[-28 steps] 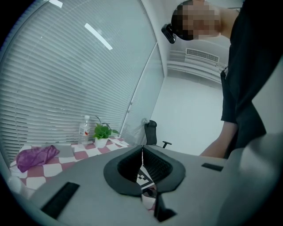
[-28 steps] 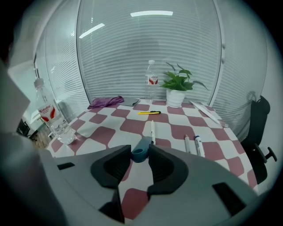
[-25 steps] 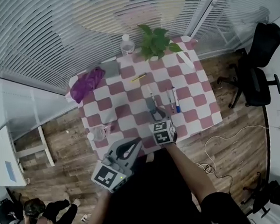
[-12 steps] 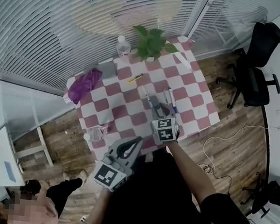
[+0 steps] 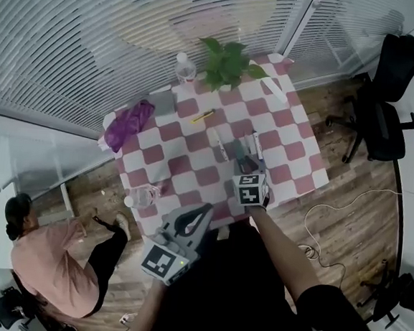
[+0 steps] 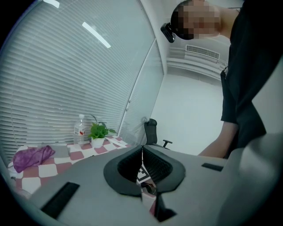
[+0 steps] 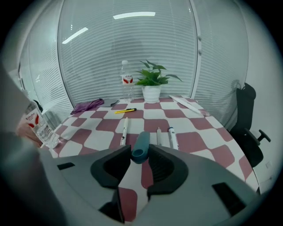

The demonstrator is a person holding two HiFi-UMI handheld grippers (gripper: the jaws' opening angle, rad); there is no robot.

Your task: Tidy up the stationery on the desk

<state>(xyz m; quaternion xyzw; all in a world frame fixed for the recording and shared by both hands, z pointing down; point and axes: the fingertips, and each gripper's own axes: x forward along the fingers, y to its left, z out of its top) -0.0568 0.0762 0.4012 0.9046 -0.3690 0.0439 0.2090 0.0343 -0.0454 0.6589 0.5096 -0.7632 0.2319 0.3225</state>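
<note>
— Where's the teal tube (image 7: 142, 143)?
— Clamped between the right hand-held gripper's (image 7: 140, 155) jaws, over the desk (image 7: 194, 141), beside two white pens (image 7: 172, 137). Its inside can't be made out.
— And the left hand-held gripper (image 6: 142, 152)?
— Jaws together, empty, off the desk's near edge.

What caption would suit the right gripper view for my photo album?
Right gripper clasping a teal tube, three pens lying beyond on the checkered table.

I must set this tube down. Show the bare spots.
Bare: the squares between the clear cup and the left white pen, and those right of the rightmost marker toward the table edge. Crowded: the pen row ahead of the right gripper.
</note>
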